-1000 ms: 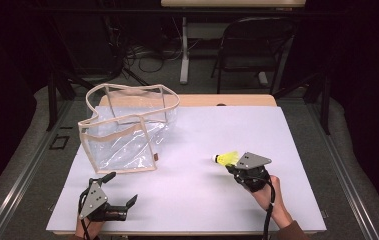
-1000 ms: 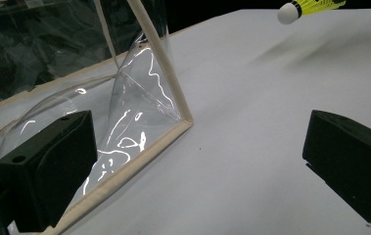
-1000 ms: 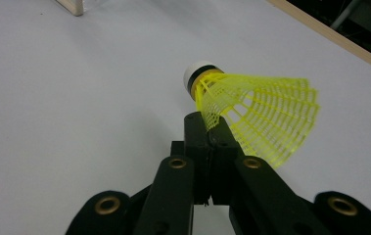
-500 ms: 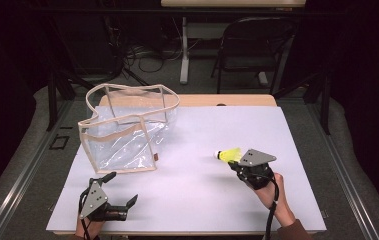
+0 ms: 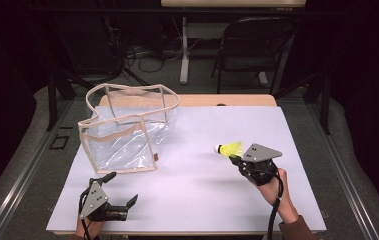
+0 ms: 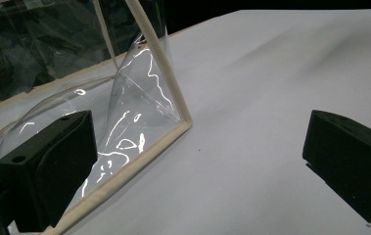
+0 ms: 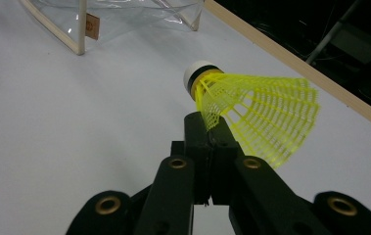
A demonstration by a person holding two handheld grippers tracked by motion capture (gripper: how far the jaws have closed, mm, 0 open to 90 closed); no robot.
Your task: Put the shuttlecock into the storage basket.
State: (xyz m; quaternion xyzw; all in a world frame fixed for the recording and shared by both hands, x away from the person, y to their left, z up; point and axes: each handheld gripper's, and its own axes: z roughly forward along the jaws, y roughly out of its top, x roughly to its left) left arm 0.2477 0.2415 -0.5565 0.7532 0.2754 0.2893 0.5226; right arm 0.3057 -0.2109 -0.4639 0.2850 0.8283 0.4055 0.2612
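Observation:
A yellow shuttlecock with a white cork tip hangs above the white table, right of centre. My right gripper is shut on the edge of its mesh skirt; in the right gripper view the shuttlecock lies sideways with its cork pointing left, pinched between my closed jaws. A clear plastic bag with beige trim stands open at the table's back left. My left gripper rests at the front left, open, with nothing between its jaws. In the left gripper view the bag's near corner lies just ahead.
The white table top reaches a wooden strip at its far edge. A dark folding chair and a stand with cables sit on the floor behind. A small brown tag hangs on the bag's side.
My right gripper has lifted the shuttlecock a little off the table. The left gripper and the bag have stayed put.

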